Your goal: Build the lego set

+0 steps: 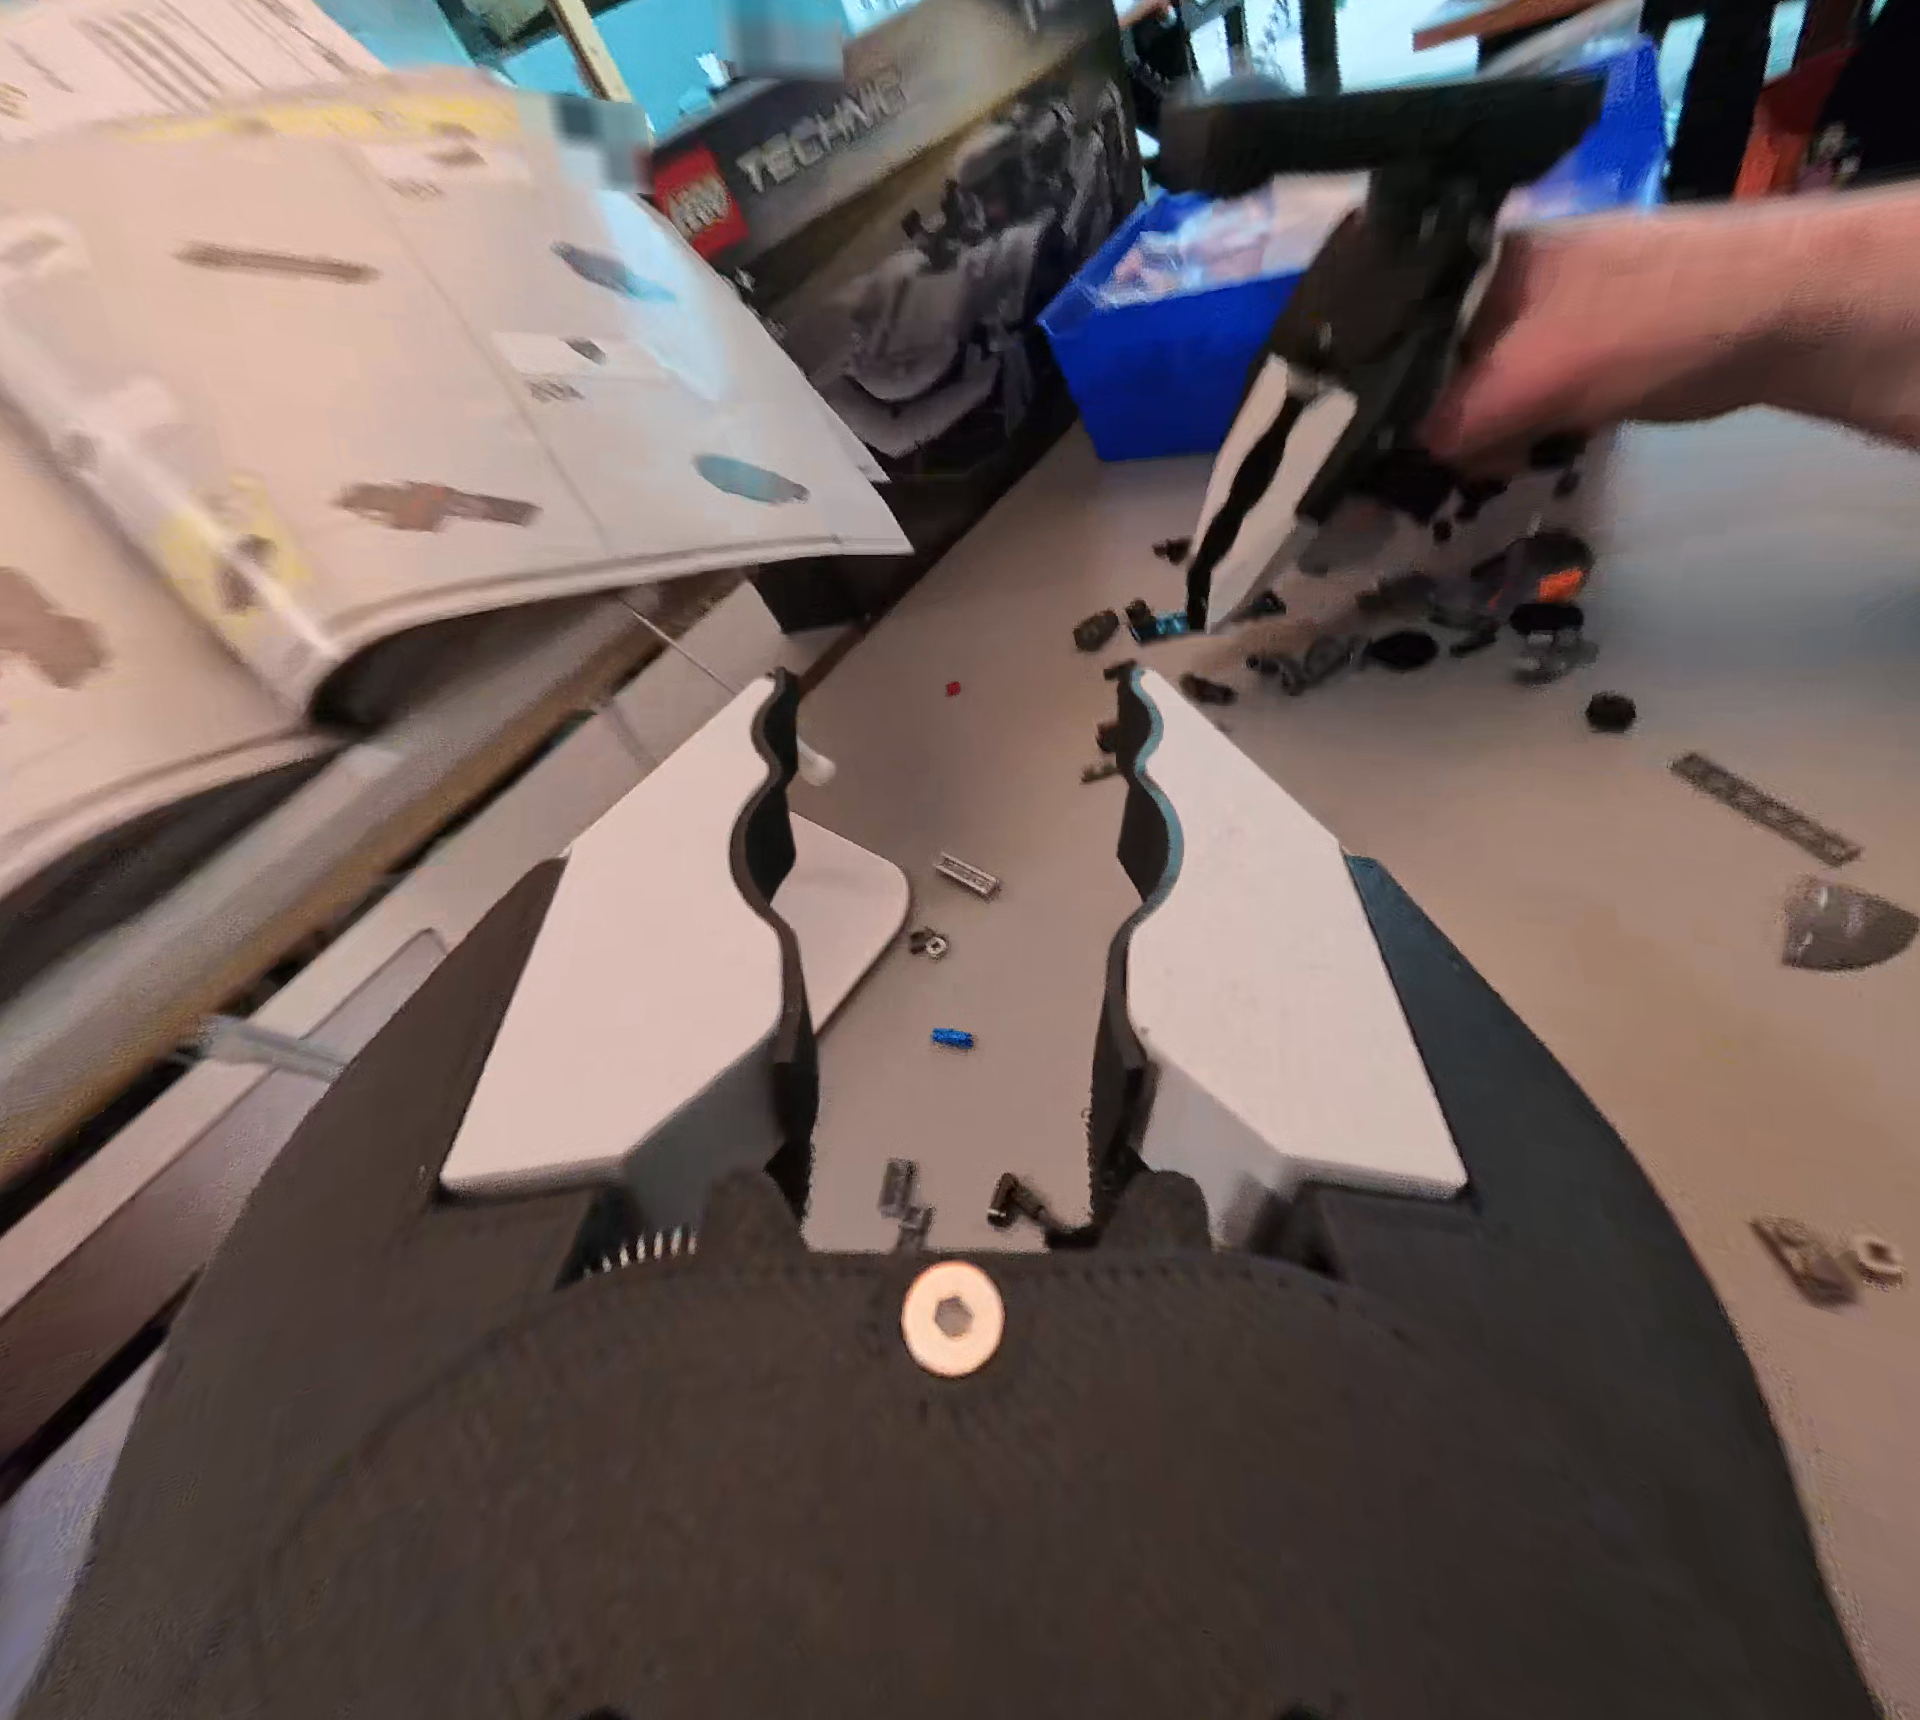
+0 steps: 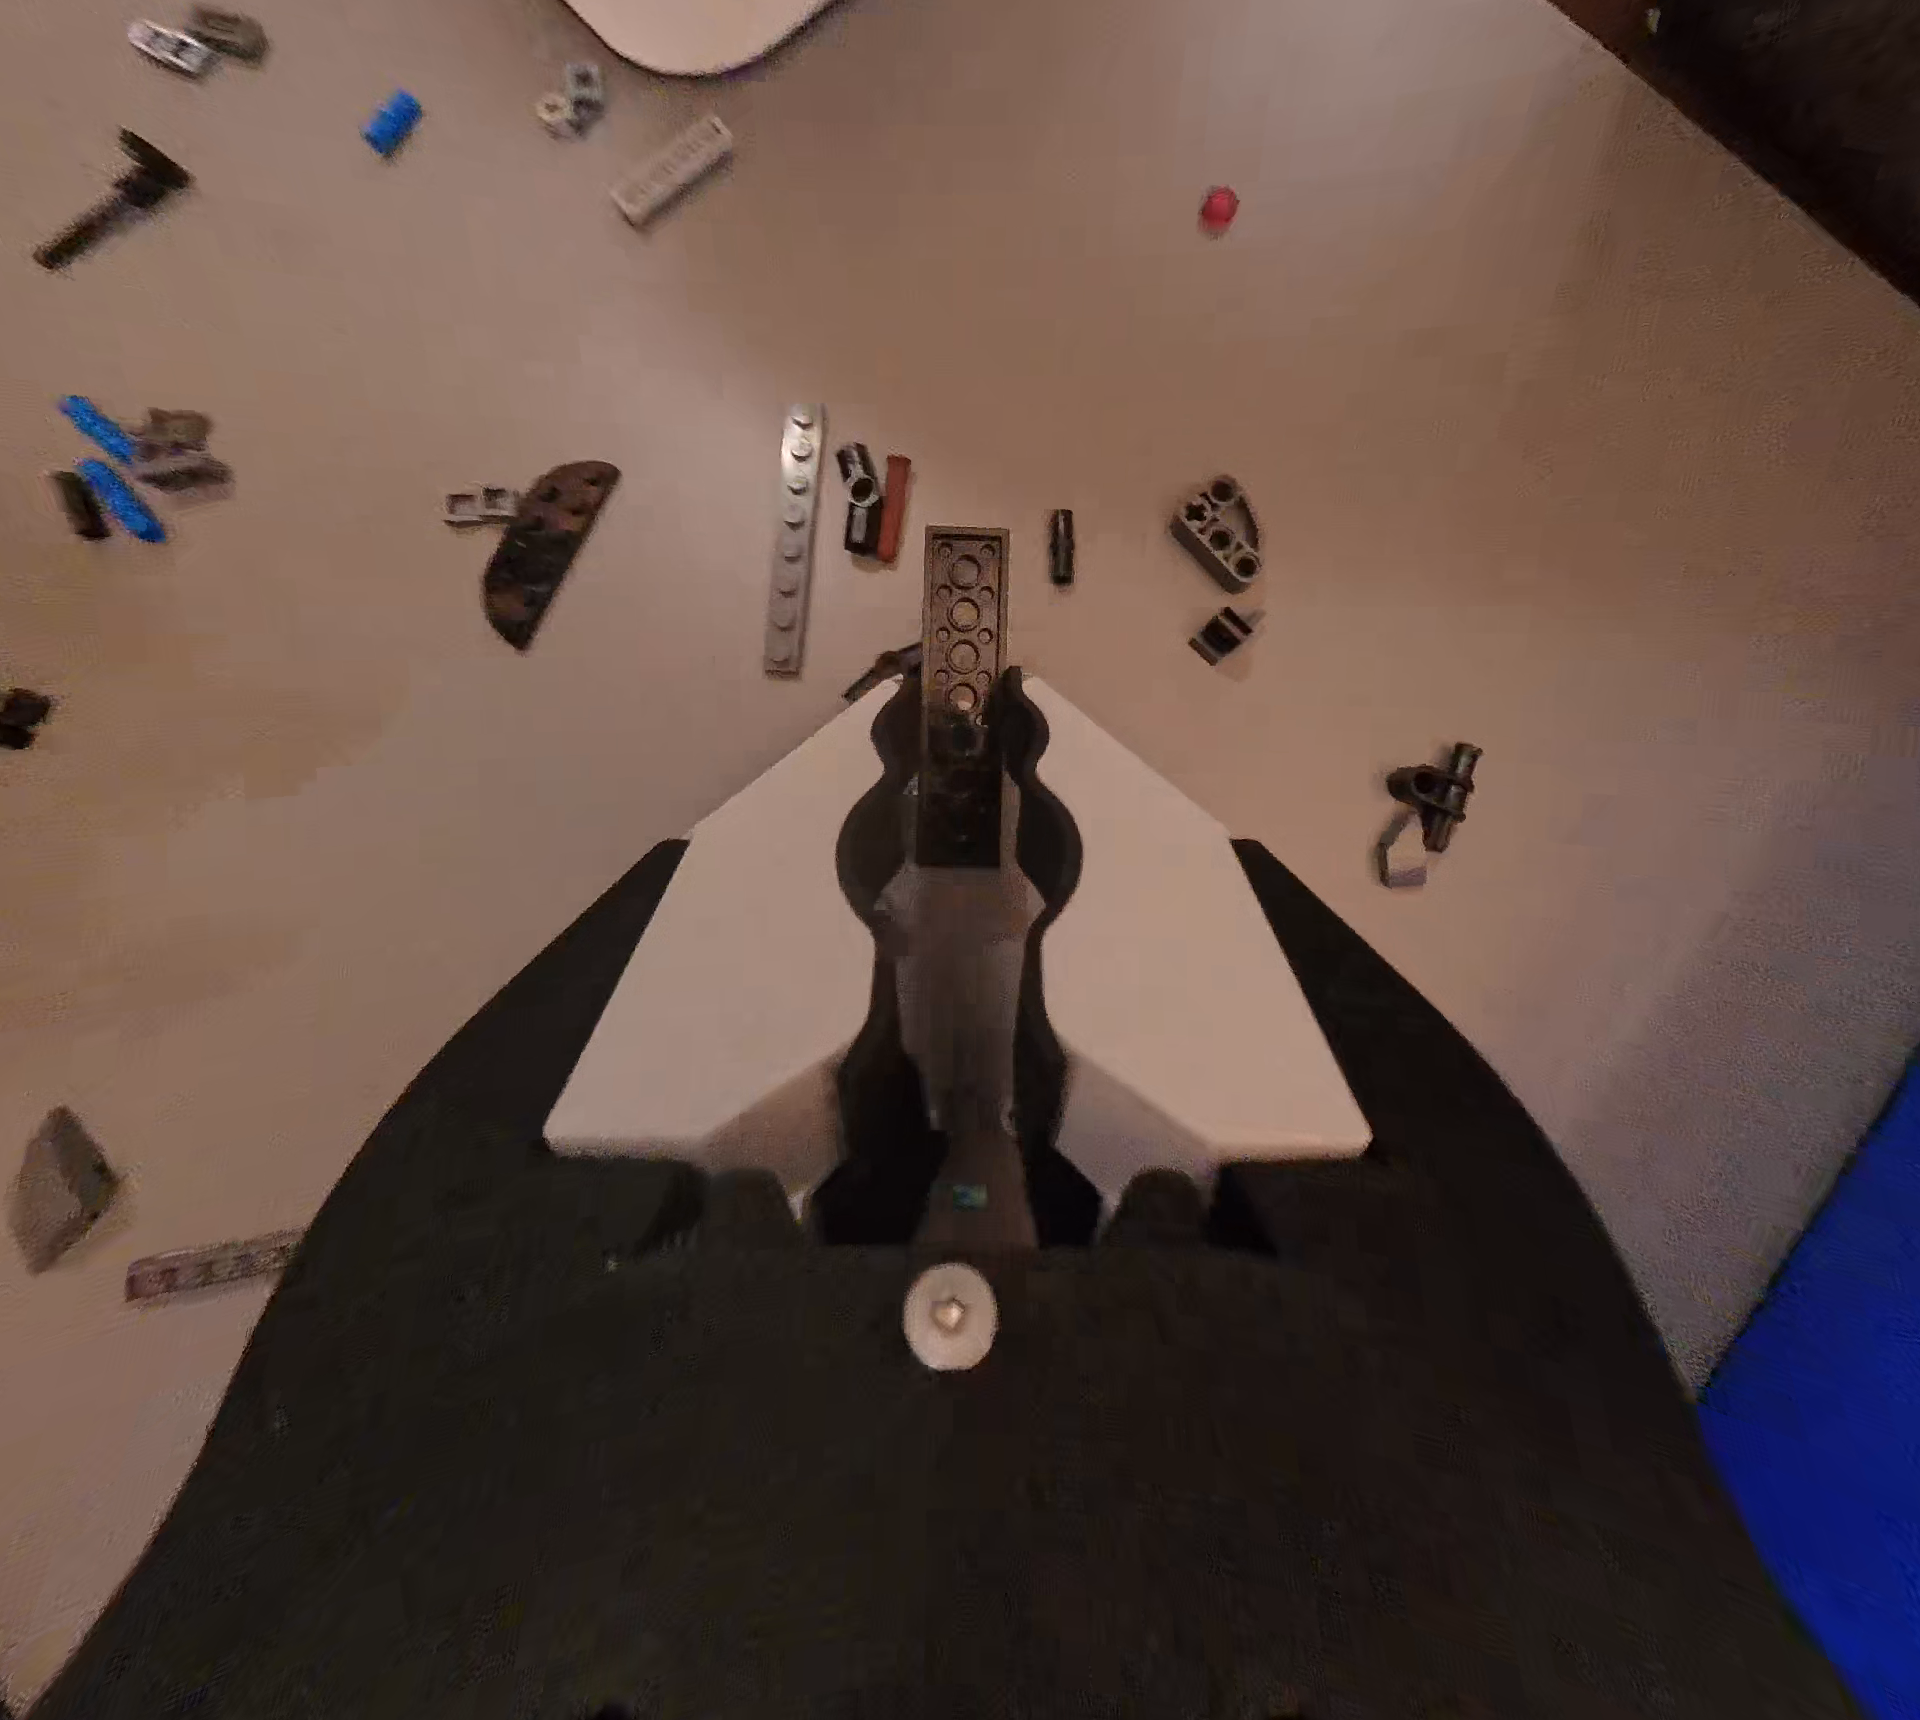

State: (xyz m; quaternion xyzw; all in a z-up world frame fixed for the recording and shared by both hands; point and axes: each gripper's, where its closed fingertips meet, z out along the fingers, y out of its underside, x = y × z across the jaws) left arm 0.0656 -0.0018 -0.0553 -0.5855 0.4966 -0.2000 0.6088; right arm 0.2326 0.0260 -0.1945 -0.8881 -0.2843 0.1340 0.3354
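Note:
My left gripper is open and empty, held low over the grey table. A small red stud, a grey plate and a blue pin lie between its fingers. My right gripper is shut on a long dark plate with round holes and holds it above the table, pointing down. In the left wrist view a hand holds the right gripper over a pile of dark pieces.
An open instruction booklet, the set's box and a blue bin stand along the left and back. Loose pieces lie under the right gripper: a light grey plate, a black half-round plate, a grey beam, a red stud.

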